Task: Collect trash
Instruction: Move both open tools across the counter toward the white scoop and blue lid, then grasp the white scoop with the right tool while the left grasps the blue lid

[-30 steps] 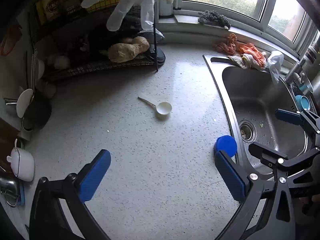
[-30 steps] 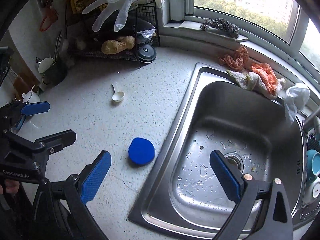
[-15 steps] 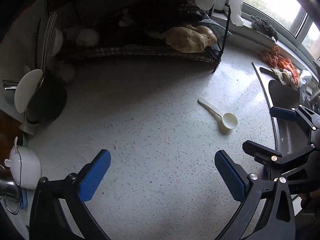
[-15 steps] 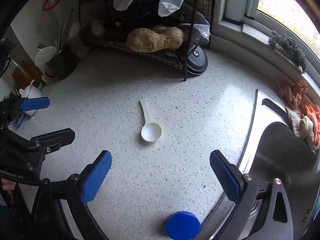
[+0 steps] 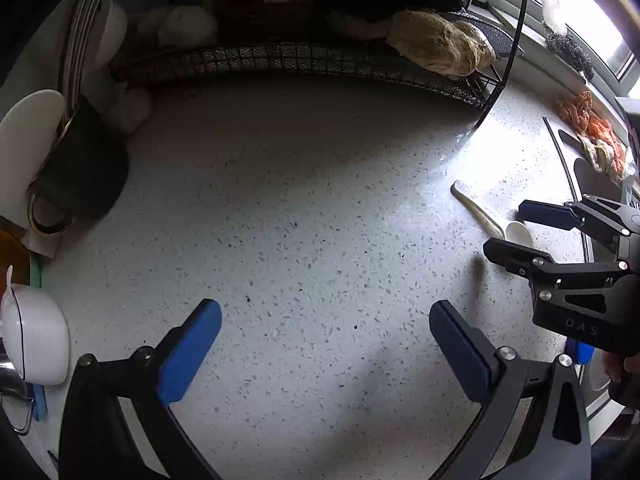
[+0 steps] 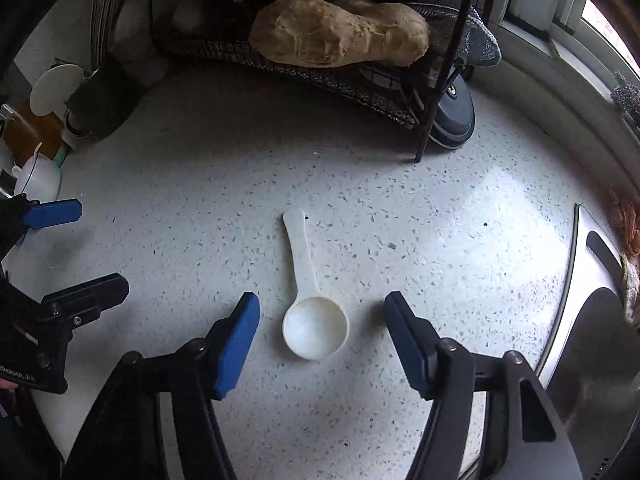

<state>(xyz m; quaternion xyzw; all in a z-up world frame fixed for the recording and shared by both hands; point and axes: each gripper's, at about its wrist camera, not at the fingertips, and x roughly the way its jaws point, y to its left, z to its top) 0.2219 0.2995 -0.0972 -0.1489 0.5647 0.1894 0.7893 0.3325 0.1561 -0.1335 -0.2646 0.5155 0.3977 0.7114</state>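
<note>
Speckled white counter (image 6: pixel 224 184) fills both views, with a steel sink (image 6: pixel 580 300) at the right edge of the right wrist frame. Along the top runs a black wire rack (image 6: pixel 360 84) holding a tan lump (image 6: pixel 340 32); a dark pot (image 5: pixel 80 168) sits at the left edge of the left wrist frame. The left gripper (image 5: pixel 324 352) hangs wide open over bare counter at lower centre, nothing between its blue pads. The right gripper (image 6: pixel 322 336) at lower centre is closing, its pads either side of the scoop's bowl but not touching it. The white scoop (image 6: pixel 310 304) lies flat on the counter, handle pointing up the frame.
</note>
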